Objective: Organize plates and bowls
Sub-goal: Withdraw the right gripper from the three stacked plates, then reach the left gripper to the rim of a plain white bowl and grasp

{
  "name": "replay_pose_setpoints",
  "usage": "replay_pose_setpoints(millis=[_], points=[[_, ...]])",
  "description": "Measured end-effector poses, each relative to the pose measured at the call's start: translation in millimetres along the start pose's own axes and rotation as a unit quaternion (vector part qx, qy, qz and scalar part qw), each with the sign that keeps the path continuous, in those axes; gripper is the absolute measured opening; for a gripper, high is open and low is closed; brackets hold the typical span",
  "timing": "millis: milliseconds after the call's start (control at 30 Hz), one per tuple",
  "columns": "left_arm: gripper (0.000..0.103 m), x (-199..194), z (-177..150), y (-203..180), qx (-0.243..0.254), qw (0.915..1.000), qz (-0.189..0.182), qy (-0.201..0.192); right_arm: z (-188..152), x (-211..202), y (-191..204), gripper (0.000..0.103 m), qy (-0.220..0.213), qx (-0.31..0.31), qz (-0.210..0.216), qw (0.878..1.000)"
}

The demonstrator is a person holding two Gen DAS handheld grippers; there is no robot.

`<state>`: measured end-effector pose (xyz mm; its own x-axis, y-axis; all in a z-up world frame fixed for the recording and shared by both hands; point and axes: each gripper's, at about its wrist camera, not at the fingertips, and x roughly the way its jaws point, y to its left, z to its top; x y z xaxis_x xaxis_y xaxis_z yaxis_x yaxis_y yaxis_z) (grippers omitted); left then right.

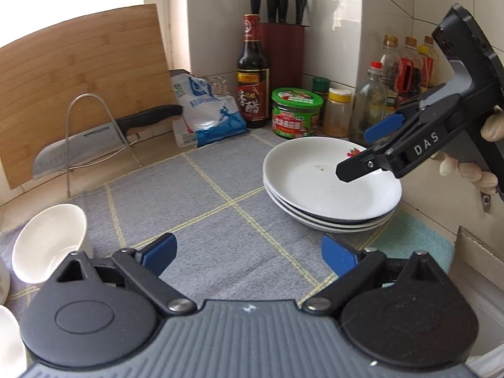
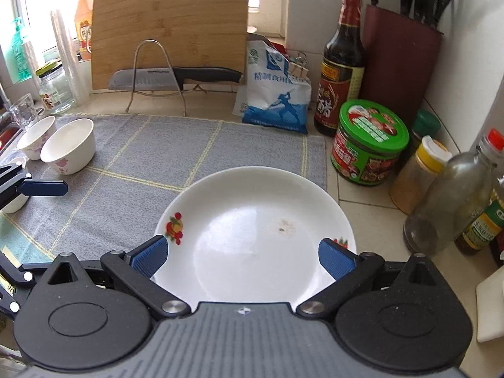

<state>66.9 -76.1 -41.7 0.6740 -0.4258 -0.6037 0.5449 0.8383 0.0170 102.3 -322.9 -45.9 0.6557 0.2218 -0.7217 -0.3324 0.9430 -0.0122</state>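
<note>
Right hand-held gripper (image 2: 242,255) wide open over top plate (image 2: 255,226), empty.

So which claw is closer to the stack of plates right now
Right. The right claw hangs open just over the plate stack, at its rim. The left claw sits back over the grey mat, open, apart from it.

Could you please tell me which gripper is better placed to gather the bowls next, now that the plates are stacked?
Left. The left gripper is open beside the nearest bowl at the mat's left edge, whereas the right gripper hangs open over the plate stack on the far side.
</note>
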Motion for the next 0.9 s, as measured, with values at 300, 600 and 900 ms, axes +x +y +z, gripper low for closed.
replay_pose_setpoints(millis=[300, 600, 900], points=[[0.099, -51.9, -23.7, 45.6, -0.038, 0.9981, 0.049, 0.007, 12.4, 6.3, 87.2, 0.103, -0.036, -0.063, 0.051, 0.996], [0.100, -99.2, -45.3, 112.6, -0.072, 0.9927, 0.096, 0.012, 16.2, 19.5, 181.7, 0.103, -0.043, -0.130, 0.103, 0.985], [0.100, -114.9, -63.2, 184.5, -0.083, 0.9885, 0.120, 0.037, 18.9, 32.0, 261.2, 0.103, -0.046, -0.180, 0.151, 0.971]])
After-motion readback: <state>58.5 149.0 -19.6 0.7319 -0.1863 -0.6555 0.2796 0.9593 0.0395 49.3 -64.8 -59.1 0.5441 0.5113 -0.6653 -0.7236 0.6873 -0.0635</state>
